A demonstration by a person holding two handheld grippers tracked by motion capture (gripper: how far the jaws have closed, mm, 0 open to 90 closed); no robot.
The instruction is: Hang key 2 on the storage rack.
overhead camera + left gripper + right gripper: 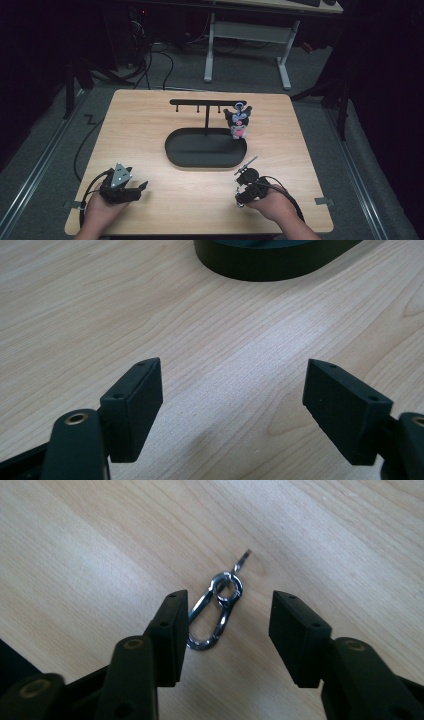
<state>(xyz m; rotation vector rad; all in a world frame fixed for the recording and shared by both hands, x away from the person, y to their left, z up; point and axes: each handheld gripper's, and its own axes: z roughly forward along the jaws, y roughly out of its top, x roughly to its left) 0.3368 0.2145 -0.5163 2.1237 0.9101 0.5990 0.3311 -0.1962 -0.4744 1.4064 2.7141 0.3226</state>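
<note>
Carabiner [214,612] lies between right hand-held gripper [227,632] jaws; untouched.

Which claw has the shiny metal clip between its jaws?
The right claw: the metal clip lies on the table between its jaws. The left claw has bare wood there.

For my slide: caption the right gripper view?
Open right tool straddling a metal carabiner clip lying on the wooden table.

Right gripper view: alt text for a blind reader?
A metal carabiner clip with a ring lies flat on the light wooden table, between the right gripper's two black fingers, which stand apart around it, the left one at its edge.
</note>
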